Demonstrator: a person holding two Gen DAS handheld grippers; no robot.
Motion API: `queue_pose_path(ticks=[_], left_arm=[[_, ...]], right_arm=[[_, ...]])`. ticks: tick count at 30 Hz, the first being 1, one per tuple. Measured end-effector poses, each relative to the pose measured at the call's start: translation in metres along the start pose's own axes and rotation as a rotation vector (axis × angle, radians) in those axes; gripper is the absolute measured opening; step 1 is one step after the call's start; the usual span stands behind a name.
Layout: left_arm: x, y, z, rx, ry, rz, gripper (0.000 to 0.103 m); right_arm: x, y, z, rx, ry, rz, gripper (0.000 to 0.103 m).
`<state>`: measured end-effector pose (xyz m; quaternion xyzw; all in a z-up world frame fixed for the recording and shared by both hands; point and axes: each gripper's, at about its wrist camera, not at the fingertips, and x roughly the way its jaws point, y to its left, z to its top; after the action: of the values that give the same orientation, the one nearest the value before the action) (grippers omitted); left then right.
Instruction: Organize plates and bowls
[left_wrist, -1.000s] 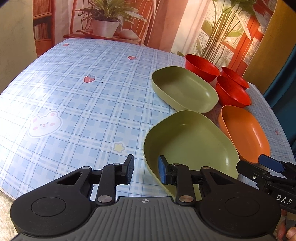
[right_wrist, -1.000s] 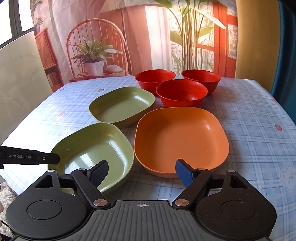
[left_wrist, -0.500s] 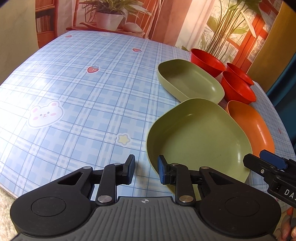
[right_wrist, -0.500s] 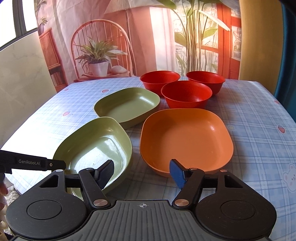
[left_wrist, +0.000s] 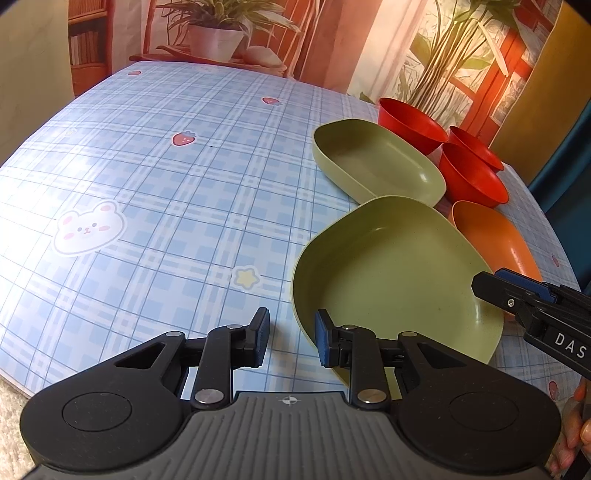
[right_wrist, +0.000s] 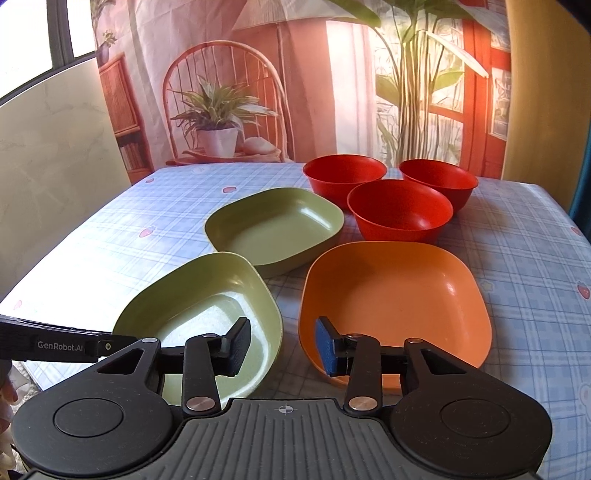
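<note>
Home-style dining setup: table with blue plaid cartoon tablecloth (left_wrist: 155, 192), plates and bowls, printed backdrop (right_wrist: 314, 74) of chair, plants, window.

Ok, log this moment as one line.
left gripper: open, straddling near green plate rim | right gripper: open, near orange plate | nothing held

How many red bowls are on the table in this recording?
3. One red bowl sits at the back left, another at the back right, and the third in front between them, just behind the orange plate. None seems hidden.
</note>
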<state>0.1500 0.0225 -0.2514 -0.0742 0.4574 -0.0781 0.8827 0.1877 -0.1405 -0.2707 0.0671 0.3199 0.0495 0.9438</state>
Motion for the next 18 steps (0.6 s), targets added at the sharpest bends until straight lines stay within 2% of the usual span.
queue_pose_path(ticks=[6, 8, 12, 18], left_arm=[[0.0, 0.0, 0.0, 0.002, 0.001, 0.001, 0.027], [0.0, -0.001, 0.001, 0.004, 0.005, 0.005, 0.026], [-0.001, -0.001, 0.002, 0.0, 0.006, 0.001, 0.025], [-0.012, -0.008, 0.008, 0.041, -0.047, 0.009, 0.025]], right_arm=[[0.008, 0.004, -0.001, 0.001, 0.028, 0.04, 0.015], [0.008, 0.004, -0.003, 0.01, 0.03, 0.057, 0.006], [0.004, 0.007, -0.002, -0.002, 0.013, 0.062, 0.006], [-0.002, 0.002, -0.003, 0.031, -0.005, 0.075, 0.006]])
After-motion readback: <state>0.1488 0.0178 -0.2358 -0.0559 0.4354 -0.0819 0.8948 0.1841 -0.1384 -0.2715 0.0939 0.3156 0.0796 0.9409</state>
